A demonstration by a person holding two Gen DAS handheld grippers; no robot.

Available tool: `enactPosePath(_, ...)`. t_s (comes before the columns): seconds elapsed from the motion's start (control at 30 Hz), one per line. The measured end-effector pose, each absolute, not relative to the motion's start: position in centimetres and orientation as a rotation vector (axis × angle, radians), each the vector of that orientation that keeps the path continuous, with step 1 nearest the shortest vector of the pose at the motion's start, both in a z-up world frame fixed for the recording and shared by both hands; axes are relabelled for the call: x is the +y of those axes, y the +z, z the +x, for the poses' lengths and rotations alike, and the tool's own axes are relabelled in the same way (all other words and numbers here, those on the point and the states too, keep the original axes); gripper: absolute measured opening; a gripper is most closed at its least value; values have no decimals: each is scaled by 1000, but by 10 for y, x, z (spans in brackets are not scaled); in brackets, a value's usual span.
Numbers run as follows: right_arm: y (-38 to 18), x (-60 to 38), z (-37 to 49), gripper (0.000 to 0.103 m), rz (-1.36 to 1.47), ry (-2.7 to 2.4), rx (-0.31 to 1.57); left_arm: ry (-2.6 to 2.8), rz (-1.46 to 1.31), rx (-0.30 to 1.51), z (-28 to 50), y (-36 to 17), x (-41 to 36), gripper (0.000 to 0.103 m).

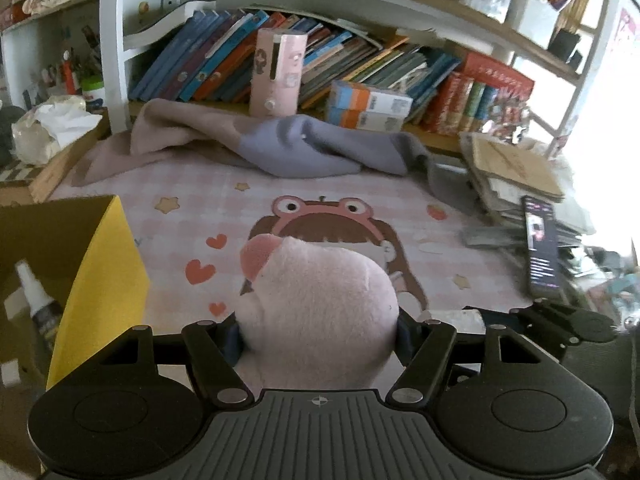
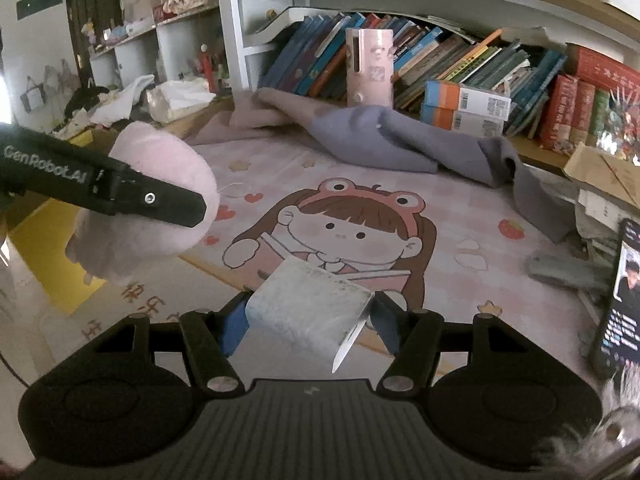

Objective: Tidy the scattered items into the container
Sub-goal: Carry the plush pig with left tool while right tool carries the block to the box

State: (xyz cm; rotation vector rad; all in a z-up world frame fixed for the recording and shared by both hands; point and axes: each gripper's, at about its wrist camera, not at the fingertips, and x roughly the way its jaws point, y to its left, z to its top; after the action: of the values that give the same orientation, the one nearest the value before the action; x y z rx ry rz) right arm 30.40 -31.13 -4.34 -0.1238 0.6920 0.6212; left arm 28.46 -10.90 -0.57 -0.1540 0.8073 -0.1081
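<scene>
My left gripper [image 1: 318, 332] is shut on a pink plush toy [image 1: 316, 304], which fills the space between its fingers and hangs above the cartoon desk mat [image 1: 400, 204]. From the right wrist view the same plush toy [image 2: 152, 204] shows at the left, with the left gripper's black finger [image 2: 160, 200] across it. My right gripper [image 2: 308, 320] is shut on a pale grey-white packet [image 2: 308, 308] with a sealed flap edge, held above the mat [image 2: 460, 208]. An open cardboard box with a yellow flap [image 1: 104, 280] stands at the left; a small spray bottle [image 1: 38, 300] lies inside it.
A grey and beige cloth [image 1: 288, 148] lies bunched at the back of the mat. A pink pen holder [image 1: 278, 72] and leaning books [image 1: 360, 60] stand behind it. A stack of papers [image 1: 516, 176] and a lit phone [image 1: 542, 248] sit at the right. A tissue box [image 1: 52, 128] is at far left.
</scene>
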Motion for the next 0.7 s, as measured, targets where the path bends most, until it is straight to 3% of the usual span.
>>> enactPosePath(0.7, -21, -326, 257, 62, -107, 543, 726, -198, -240, 841, 225, 0, -106, 69)
